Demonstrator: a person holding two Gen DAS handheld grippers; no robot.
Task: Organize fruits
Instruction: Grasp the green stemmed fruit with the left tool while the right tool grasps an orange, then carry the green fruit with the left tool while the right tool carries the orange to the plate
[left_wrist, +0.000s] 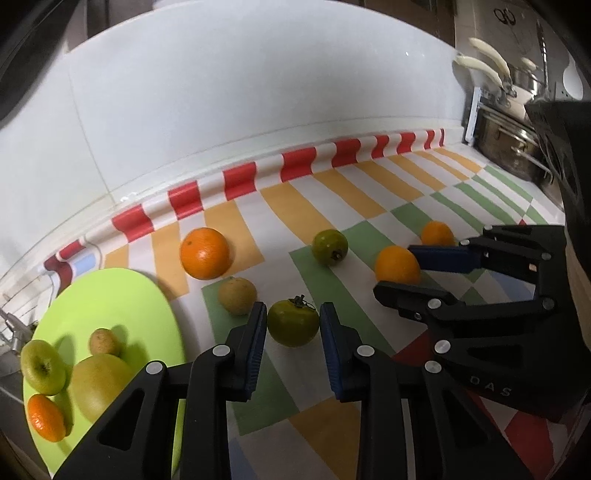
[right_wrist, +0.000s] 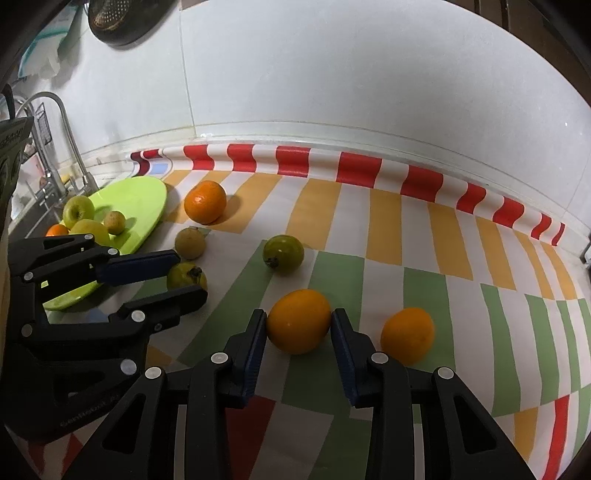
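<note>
Left wrist view, striped table (left_wrist: 332, 192), lime plate (left_wrist: 122, 295) with four fruits at left, left tongs (left_wrist: 293, 328) squeezing green fruit (left_wrist: 293, 322), right tongs (right_wrist: 298, 325) squeezing orange (right_wrist: 298, 320), small brown fruit (left_wrist: 237, 295) beside plate

Right gripper (right_wrist: 298, 325) jaws clamp an orange (right_wrist: 298, 320)

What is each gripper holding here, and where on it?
Left gripper: jaws against the sides of the green stemmed fruit. Right gripper: jaws clamped on the sides of an orange. Both fruits rest on the cloth.
</note>
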